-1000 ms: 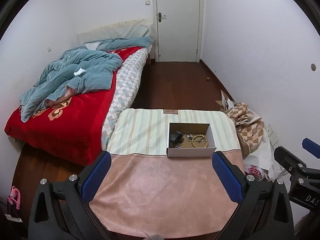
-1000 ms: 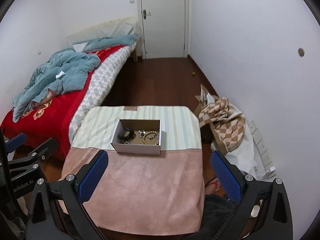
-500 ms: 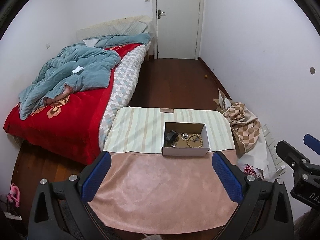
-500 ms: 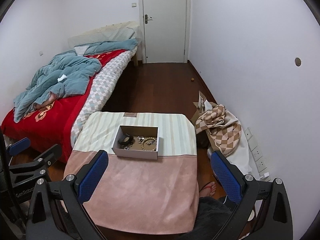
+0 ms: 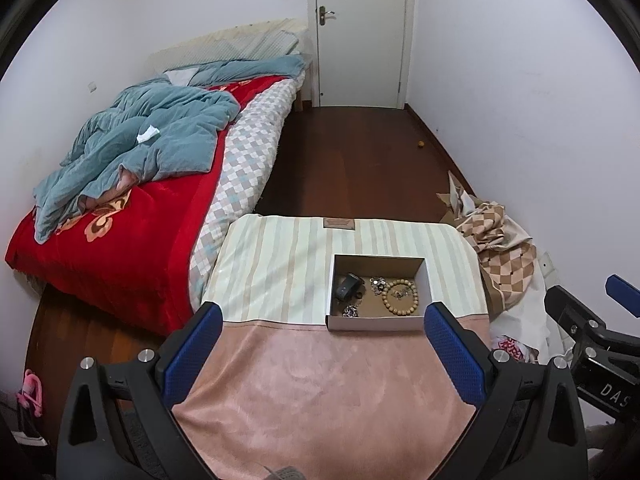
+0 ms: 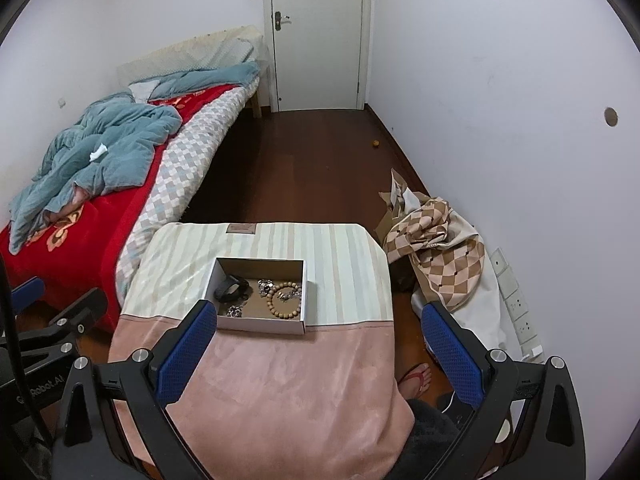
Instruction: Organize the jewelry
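Both hand-held grippers, left (image 5: 320,340) and right (image 6: 316,340), gape wide, empty; rectangular cardboard box (image 5: 376,322) holds round wooden bead bracelet (image 5: 399,297) on plush pink tabletop (image 5: 328,392).

A bed (image 5: 120,240) with a red cover fills the left of the frame, a rumpled blue-grey quilt (image 5: 152,148) lying across it. At upper centre stands a closed white door (image 5: 360,32), dark wooden floor (image 5: 352,160) in front of it. At the right, against the white wall (image 5: 520,100), a tan checkered cloth (image 5: 500,240) lies heaped.
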`<state>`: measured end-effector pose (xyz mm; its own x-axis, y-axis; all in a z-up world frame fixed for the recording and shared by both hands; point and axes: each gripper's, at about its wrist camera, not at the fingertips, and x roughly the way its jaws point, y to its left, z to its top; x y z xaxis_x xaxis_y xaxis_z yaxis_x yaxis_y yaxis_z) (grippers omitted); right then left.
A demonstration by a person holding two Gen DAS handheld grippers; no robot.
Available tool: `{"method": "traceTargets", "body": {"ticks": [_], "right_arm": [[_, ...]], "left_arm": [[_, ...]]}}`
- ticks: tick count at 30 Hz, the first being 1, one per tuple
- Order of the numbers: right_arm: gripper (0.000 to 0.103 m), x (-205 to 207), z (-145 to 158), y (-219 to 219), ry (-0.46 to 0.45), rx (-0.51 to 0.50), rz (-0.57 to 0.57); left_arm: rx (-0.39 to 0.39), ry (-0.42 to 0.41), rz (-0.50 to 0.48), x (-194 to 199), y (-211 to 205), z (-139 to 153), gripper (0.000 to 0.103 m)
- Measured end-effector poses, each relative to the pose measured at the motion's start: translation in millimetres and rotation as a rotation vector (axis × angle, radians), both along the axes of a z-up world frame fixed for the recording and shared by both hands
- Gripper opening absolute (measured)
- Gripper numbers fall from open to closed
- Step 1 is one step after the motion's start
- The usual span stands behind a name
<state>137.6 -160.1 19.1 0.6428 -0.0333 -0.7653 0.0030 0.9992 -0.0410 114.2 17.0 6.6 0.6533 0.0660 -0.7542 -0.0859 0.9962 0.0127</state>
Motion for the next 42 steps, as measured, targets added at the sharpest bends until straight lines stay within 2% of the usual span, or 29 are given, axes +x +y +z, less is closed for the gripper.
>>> {"method": "traceTargets", "body": {"ticks": [8, 18, 42], "right_arm": [[0.103, 23.6, -20.9, 10.3, 0.035, -0.018, 0.012], [0.103, 32.0, -38.4, 13.4, 0.069, -0.022, 0.007], [0.103, 29.1, -40.0, 7.8, 0.081, -0.029, 0.013]], "left_arm": [[0.004, 0.036, 0.018, 16.4, 3.1, -16.8, 0.103], [0.002, 0.061, 0.018, 22.6, 2.5, -26.4, 0.103], [0.004, 0.057, 0.009, 19.9, -2.4, -27.5, 0.103]]}}
